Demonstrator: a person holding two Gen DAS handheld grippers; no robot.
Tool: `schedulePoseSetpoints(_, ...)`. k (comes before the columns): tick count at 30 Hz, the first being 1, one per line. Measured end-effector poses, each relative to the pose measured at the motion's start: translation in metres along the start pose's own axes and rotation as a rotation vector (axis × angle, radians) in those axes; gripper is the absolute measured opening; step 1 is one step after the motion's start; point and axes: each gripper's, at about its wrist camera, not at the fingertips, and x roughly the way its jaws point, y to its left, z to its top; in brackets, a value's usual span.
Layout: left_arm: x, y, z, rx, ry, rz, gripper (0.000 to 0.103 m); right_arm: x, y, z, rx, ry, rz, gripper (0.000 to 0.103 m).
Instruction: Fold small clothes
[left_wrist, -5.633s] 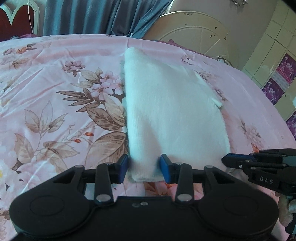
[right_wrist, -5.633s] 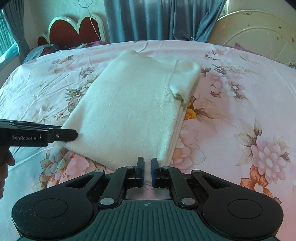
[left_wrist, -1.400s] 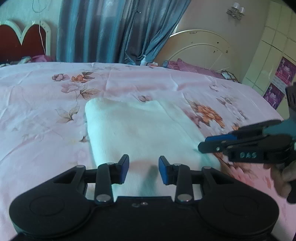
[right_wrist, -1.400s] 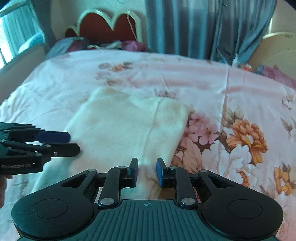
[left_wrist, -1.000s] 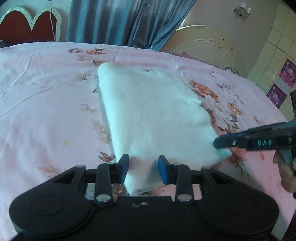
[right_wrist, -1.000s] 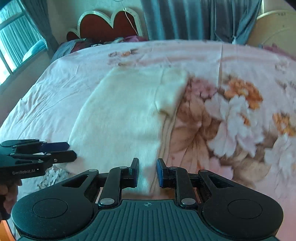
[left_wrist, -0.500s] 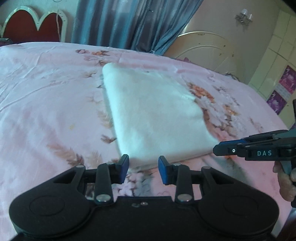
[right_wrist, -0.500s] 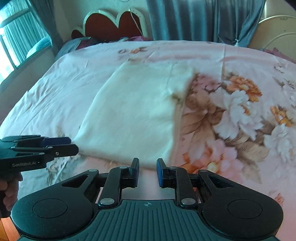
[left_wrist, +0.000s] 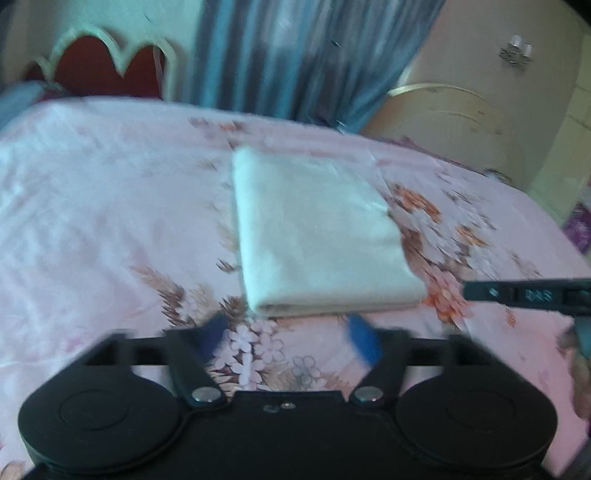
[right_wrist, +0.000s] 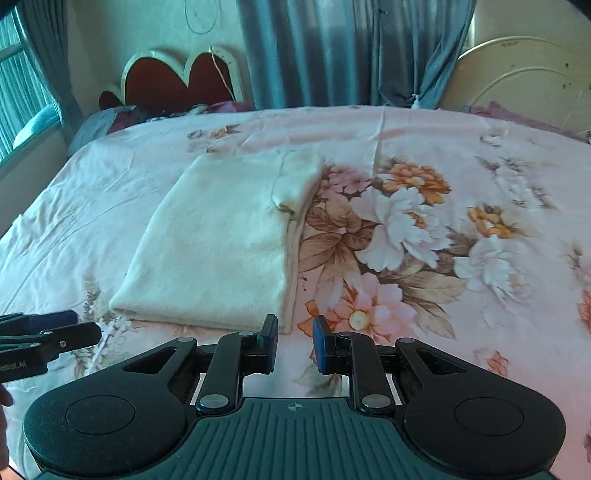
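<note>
**What the two views leave unclear**

The left wrist view is smeared by motion: the left tongs (left_wrist: 290, 338) show only as soft dark and blue streaks, so the edges of the fingertips (left_wrist: 364, 341) cannot be traced. The lettering on the right tongs (left_wrist: 517, 293) is unreadable there, and the frame's right edge cuts them off. The folded white garment (left_wrist: 317, 236) loses its weave and layer lines to the blur. In the right wrist view, the left tongs (right_wrist: 48, 338) run off the left edge with their label partly cut. The garment's far sleeve fold (right_wrist: 295, 181) hides what lies beneath it. The bed (right_wrist: 480, 192) runs past both side edges.
</note>
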Motion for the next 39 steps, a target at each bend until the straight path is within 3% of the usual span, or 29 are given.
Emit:
schedulePoseSetpoints(1,-0.008,-0.008,-0.001,0.006,-0.031,0.044,0.101,-0.006,0.001,-0.003,0.001,-0.007,-0.024,0.033)
schedulePoseSetpoints(2,-0.015,-0.013,-0.002,0.011,-0.053,0.07,0.103,-0.013,0.001,-0.006,0.001,-0.021,-0.044,0.084)
schedulePoseSetpoints(3,-0.023,-0.019,-0.003,0.016,-0.071,0.094,0.103,-0.024,0.001,-0.01,-0.002,-0.062,-0.051,0.103)
schedulePoseSetpoints(4,-0.029,-0.022,-0.003,0.016,-0.076,0.11,0.103,-0.034,0.002,-0.015,-0.019,-0.103,-0.048,0.103)
schedulePoseSetpoints(9,-0.062,-0.031,-0.008,-0.027,-0.078,0.114,0.103,-0.073,0.003,-0.03,-0.023,-0.128,-0.06,0.103)
schedulePoseSetpoints(17,-0.108,-0.063,-0.024,0.036,-0.126,0.097,0.103,-0.13,0.007,-0.045,-0.012,-0.166,-0.057,0.103)
schedulePoseSetpoints(39,-0.175,-0.078,-0.06,0.083,-0.199,0.115,0.103,-0.193,0.035,-0.09,-0.04,-0.213,-0.038,0.103)
